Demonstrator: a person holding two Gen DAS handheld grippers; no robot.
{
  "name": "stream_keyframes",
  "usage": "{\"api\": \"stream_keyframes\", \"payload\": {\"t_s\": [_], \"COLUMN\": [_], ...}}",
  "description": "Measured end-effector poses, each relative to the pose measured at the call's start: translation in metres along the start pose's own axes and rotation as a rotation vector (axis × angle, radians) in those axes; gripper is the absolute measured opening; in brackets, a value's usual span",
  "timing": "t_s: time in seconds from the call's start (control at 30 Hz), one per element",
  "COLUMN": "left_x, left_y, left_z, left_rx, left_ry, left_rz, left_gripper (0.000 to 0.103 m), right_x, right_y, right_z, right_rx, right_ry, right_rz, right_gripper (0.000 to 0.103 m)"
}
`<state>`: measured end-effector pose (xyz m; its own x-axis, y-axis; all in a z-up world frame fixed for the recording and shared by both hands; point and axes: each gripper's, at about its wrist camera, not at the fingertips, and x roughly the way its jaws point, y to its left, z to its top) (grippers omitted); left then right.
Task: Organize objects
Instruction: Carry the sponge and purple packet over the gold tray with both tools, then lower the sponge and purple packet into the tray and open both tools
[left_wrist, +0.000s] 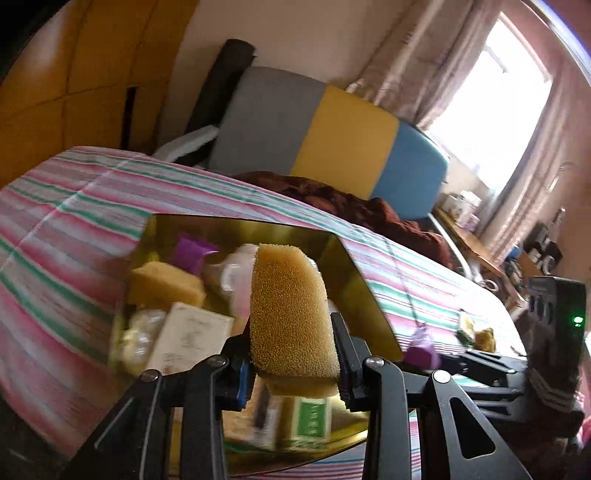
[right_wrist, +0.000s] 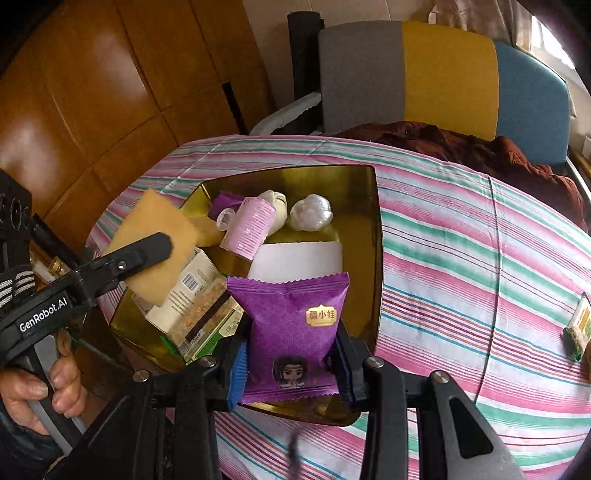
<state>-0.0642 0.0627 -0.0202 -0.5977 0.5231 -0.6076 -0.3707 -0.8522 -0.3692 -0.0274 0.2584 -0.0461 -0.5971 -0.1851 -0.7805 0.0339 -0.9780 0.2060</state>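
- The left gripper (left_wrist: 293, 354) is clamping a yellow sponge (left_wrist: 291, 314) between its pads, holding it over the left edge of the gold tray (right_wrist: 373, 236).
- The tray is sitting on the striped cloth (right_wrist: 461, 240), holding a pink can (right_wrist: 249, 229), a white card (right_wrist: 295, 260) and boxes.
- The right gripper (right_wrist: 291, 365) is pinching a purple snack packet (right_wrist: 291, 332) above the tray's near rim.
- A green snack bar (right_wrist: 580, 325) is lying well apart at the far right.
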Motion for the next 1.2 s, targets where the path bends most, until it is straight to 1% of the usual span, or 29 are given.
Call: {"api": "stream_keyframes", "payload": {"t_s": [0.17, 0.2, 0.23, 0.27, 0.3, 0.33, 0.37, 0.47, 0.57, 0.67, 0.73, 0.77, 0.8, 0.87, 1.0, 1.07, 1.13, 1.17, 1.2], "left_x": [0.024, 0.03, 0.036, 0.044, 0.05, 0.054, 0.057, 0.055, 0.05, 0.044, 0.04, 0.038, 0.035, 0.029, 0.017, 0.013, 0.01, 0.008, 0.007], "left_y": [-0.014, -0.017, -0.019, -0.019, -0.018, -0.016, -0.015, -0.012, -0.009, -0.002, 0.001, 0.003, 0.005, 0.009, 0.013, 0.013, 0.014, 0.014, 0.014], "left_z": [0.014, 0.019, 0.021, 0.025, 0.027, 0.029, 0.031, 0.028, 0.019, 0.012, 0.007, 0.005, 0.004, 0.003, 0.003, 0.003, 0.002, 0.001, 0.001], "left_rx": [0.02, 0.024, 0.03, 0.028, 0.003, -0.022, -0.031, -0.023, 0.008, 0.017, 0.021, 0.018, 0.012, 0.006, 0.015, 0.022, 0.022, 0.02, 0.019], "left_ry": [0.024, 0.019, 0.023, 0.041, 0.051, 0.05, 0.051, 0.043, 0.042, 0.042, 0.044, 0.042, 0.039, 0.027, -0.005, -0.013, -0.015, -0.016, -0.018], "left_rz": [-0.04, -0.042, -0.044, -0.04, -0.039, -0.049, -0.053, -0.02, 0.035, 0.069, 0.092, 0.1, 0.108, 0.122, 0.147, 0.157, 0.16, 0.159, 0.159], "left_gripper": [0.036, 0.039, 0.051, 0.059, 0.064, 0.065, 0.065, 0.065, 0.065, 0.065, 0.065, 0.065, 0.066, 0.068, 0.069, 0.071, 0.073, 0.075, 0.078], "right_x": [0.006, 0.009, 0.011, 0.014, 0.016, 0.017, 0.018, 0.021, 0.025, 0.026, 0.021, 0.019, 0.015, 0.012, 0.014, 0.013, 0.009, 0.006, 0.004], "right_y": [0.002, 0.003, 0.003, 0.004, 0.004, 0.003, 0.001, -0.001, 0.001, 0.005, 0.005, 0.004, 0.003, 0.005, 0.007, 0.009, 0.011, 0.011, 0.011], "right_z": [0.0, 0.0, 0.0, 0.0, -0.001, -0.001, -0.002, -0.004, -0.006, -0.007, -0.006, -0.005, -0.004, -0.002, -0.003, -0.006, -0.006, -0.004, -0.004], "right_rx": [0.004, 0.002, -0.001, 0.0, 0.004, 0.01, 0.017, 0.023, 0.02, 0.011, 0.035, 0.048, 0.064, 0.055, 0.04, 0.036, 0.05, 0.062, 0.059], "right_ry": [0.004, 0.009, 0.014, 0.023, 0.03, 0.032, 0.034, 0.048, 0.055, 0.051, 0.031, 0.023, 0.007, -0.006, 0.007, 0.008, 0.002, -0.007, -0.013], "right_rz": [-0.023, -0.034, -0.039, -0.043, -0.04, -0.038, -0.04, -0.037, -0.031, -0.021, 0.067, 0.096, 0.122, 0.094, 0.063, 0.071, 0.124, 0.157, 0.146], "right_gripper": [0.042, 0.042, 0.043, 0.044, 0.045, 0.046, 0.046, 0.047, 0.047, 0.047, 0.047, 0.047, 0.051, 0.052, 0.052, 0.052, 0.052, 0.054, 0.067]}}
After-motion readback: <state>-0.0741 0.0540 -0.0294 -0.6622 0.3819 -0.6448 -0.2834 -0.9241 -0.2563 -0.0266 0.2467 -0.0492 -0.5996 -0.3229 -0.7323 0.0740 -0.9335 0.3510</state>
